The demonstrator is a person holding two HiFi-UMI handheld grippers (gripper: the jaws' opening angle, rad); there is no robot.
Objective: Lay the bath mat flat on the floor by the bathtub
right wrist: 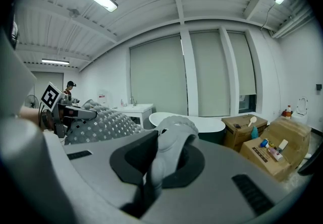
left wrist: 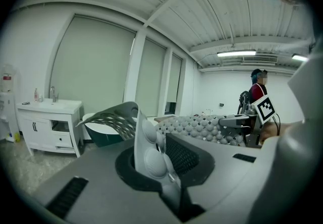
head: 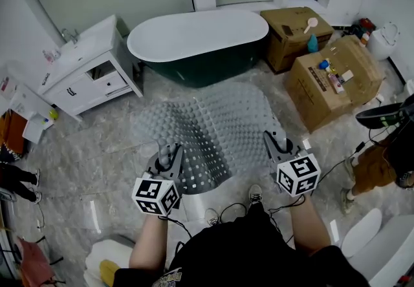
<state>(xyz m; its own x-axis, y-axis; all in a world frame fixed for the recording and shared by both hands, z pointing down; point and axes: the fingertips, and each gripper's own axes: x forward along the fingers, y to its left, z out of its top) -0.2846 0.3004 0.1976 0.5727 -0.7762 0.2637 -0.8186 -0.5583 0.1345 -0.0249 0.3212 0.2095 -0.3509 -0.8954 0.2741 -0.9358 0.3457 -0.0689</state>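
The grey bath mat (head: 217, 127), studded with bumps and holes, hangs spread in the air between my two grippers, its far edge reaching toward the bathtub (head: 200, 37). My left gripper (head: 171, 155) is shut on the mat's near left edge. In the left gripper view the mat (left wrist: 147, 143) stands pinched between the jaws. My right gripper (head: 275, 143) is shut on the near right edge, and in the right gripper view a bunched fold of mat (right wrist: 171, 140) sits in its jaws. The tub is white inside and dark green outside.
A white vanity cabinet (head: 90, 69) stands left of the tub. Two cardboard boxes (head: 336, 82) with small items on top sit at the right. A person (head: 381, 153) stands at the far right, cables trail on the marble floor, and white fixtures (head: 378, 244) fill the lower right corner.
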